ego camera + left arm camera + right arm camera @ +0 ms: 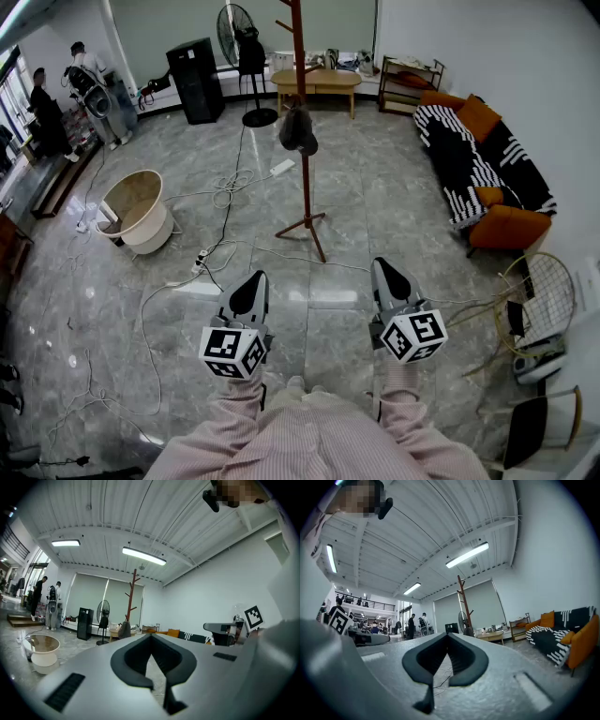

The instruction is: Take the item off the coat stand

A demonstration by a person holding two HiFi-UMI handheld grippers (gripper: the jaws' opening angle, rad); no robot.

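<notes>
The reddish wooden coat stand point(303, 94) stands on the grey tiled floor well ahead of me. A dark item point(298, 130) hangs from one of its pegs, about halfway up. In the head view my left gripper point(255, 278) and right gripper point(382, 265) are held side by side, level, far short of the stand. Both are shut with nothing between the jaws. The stand point(133, 599) with the dark item point(124, 630) shows small in the left gripper view beyond the shut left gripper point(151, 637). In the right gripper view the stand point(463, 603) rises past the shut right gripper point(448, 635).
Cables point(223, 190) and a power strip trail over the floor left of the stand, beside a white tub point(136, 212). A standing fan point(244, 58), black cabinet point(195, 81) and wooden table point(316, 82) are behind it. A sofa point(476, 161) and a wire chair point(541, 292) are on the right. People point(49, 112) stand far left.
</notes>
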